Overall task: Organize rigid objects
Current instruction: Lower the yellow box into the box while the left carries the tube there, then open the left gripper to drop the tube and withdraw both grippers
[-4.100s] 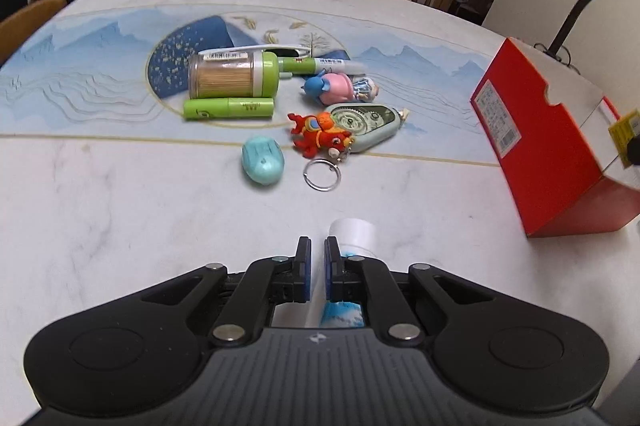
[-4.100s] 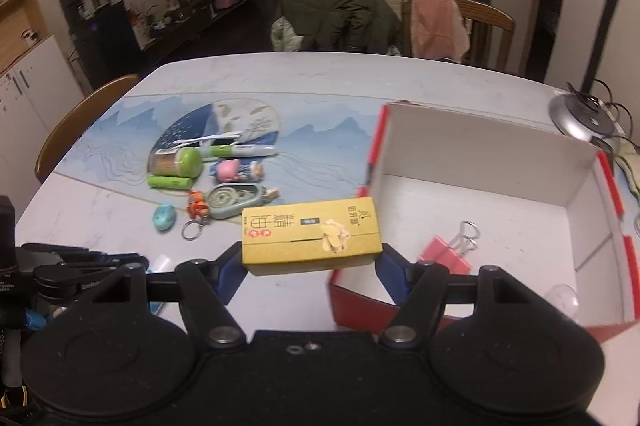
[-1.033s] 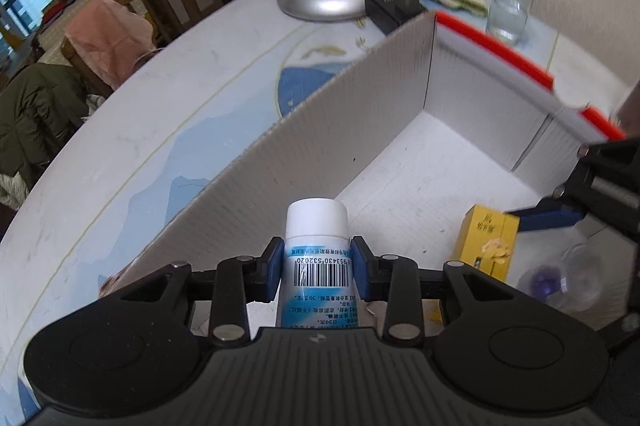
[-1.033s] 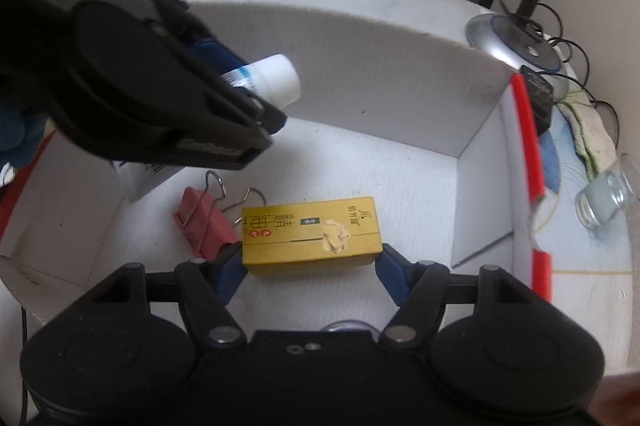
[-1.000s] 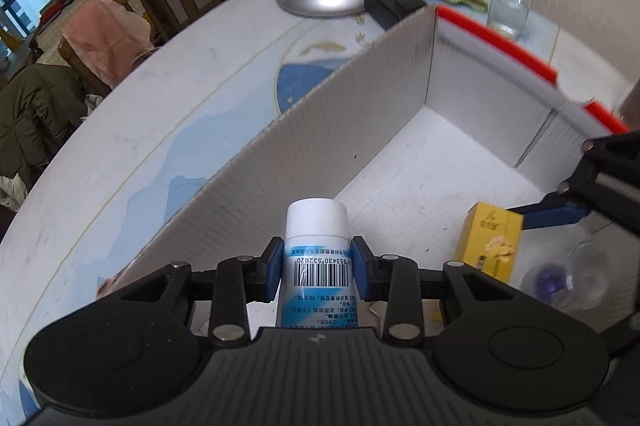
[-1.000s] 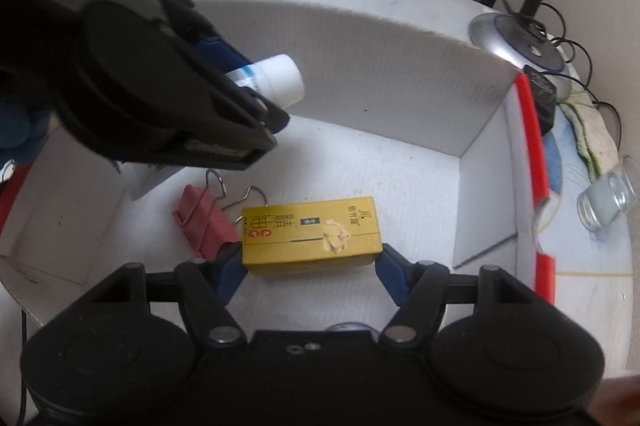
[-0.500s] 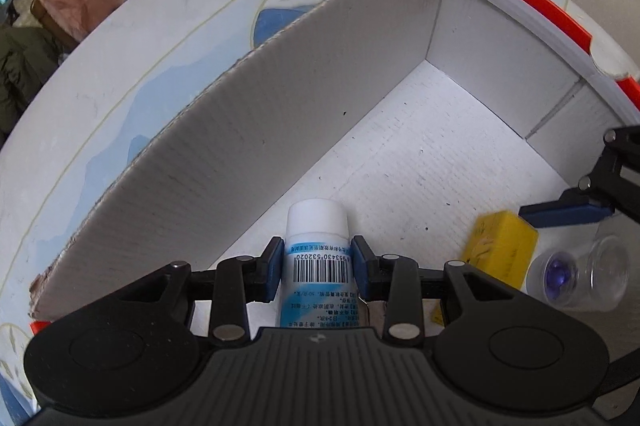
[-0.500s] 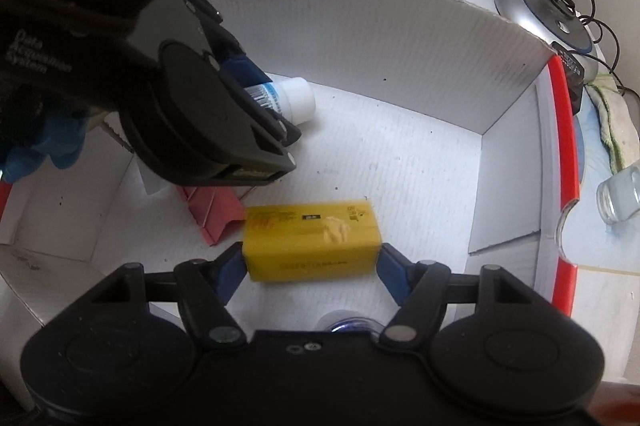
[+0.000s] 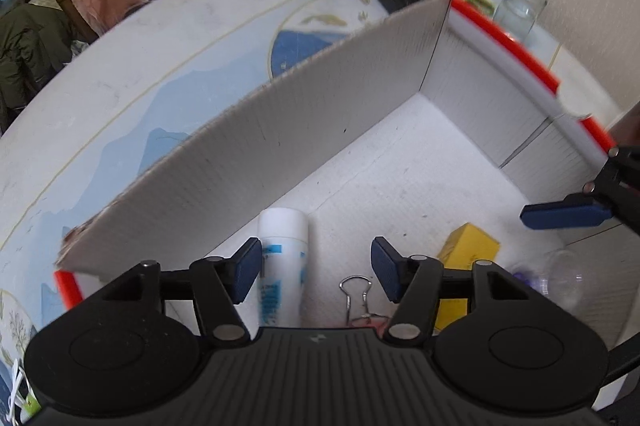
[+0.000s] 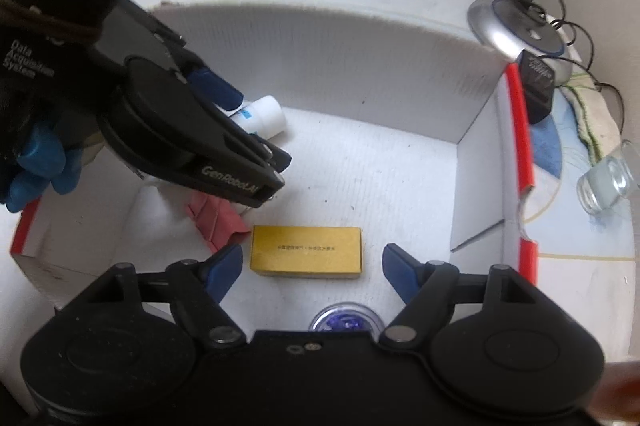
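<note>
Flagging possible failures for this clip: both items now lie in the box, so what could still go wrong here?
1. The white tube lies on its side against the cardboard wall, close to one pad of the opening left hand-held gripper; lifting out could nudge it.
2. The right hand-held gripper, opening around the yellow box, sits near the red binder clip and could snag it.

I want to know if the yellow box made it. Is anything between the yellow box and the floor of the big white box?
Nothing visible is. The yellow box lies flat on the floor of the white box, between the right gripper fingers, whose jaws are opening and not touching it. The red clip lies beside it.
</note>
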Demonstrator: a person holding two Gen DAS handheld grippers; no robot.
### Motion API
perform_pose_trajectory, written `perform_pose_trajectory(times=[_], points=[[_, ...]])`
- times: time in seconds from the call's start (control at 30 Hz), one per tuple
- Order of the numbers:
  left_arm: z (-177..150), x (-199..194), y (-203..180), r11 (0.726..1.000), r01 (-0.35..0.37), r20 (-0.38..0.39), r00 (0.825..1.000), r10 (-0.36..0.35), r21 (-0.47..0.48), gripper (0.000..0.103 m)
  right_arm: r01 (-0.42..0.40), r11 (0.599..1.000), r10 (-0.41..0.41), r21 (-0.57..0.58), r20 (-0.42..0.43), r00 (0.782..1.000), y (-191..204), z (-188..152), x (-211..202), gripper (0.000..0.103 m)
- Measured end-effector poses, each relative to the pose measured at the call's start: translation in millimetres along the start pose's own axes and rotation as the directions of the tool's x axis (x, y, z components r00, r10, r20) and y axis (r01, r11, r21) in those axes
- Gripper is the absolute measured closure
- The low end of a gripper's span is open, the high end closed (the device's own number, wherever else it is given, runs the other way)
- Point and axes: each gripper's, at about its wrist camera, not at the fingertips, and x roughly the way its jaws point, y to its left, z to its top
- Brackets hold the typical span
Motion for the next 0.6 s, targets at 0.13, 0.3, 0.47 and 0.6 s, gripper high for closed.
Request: perform_pose_trajectory(times=[0.13, 0.3, 0.47, 0.6], points=[[-6, -22, -4, 1.000, -0.003, 0.046, 0.999, 0.004, -0.022, 0.044, 0.000, 1.000, -0.001, 0.024, 0.042, 0.999, 1, -5, -17, 0.026], [-18, -51, -11, 0.998, -0.009, 0.104, 0.994, 0.015, -0.059, 0.044, -0.002, 1.000, -0.001, 0.027, 0.086, 0.996, 3, -12, -36, 0.025], [-35, -83, -17, 0.996, -0.022, 0.180, 0.983, 0.038, -0.091, 0.044, 0.001, 1.000, -0.004, 0.024, 0.133, 0.991, 8, -21, -60, 0.021], [-52, -109, -20, 0.991, -0.029, 0.235, 0.970, 0.059, -0.127, 0.044, -0.002, 1.000, -0.001, 0.019, 0.173, 0.985, 14, -27, -79, 0.018]])
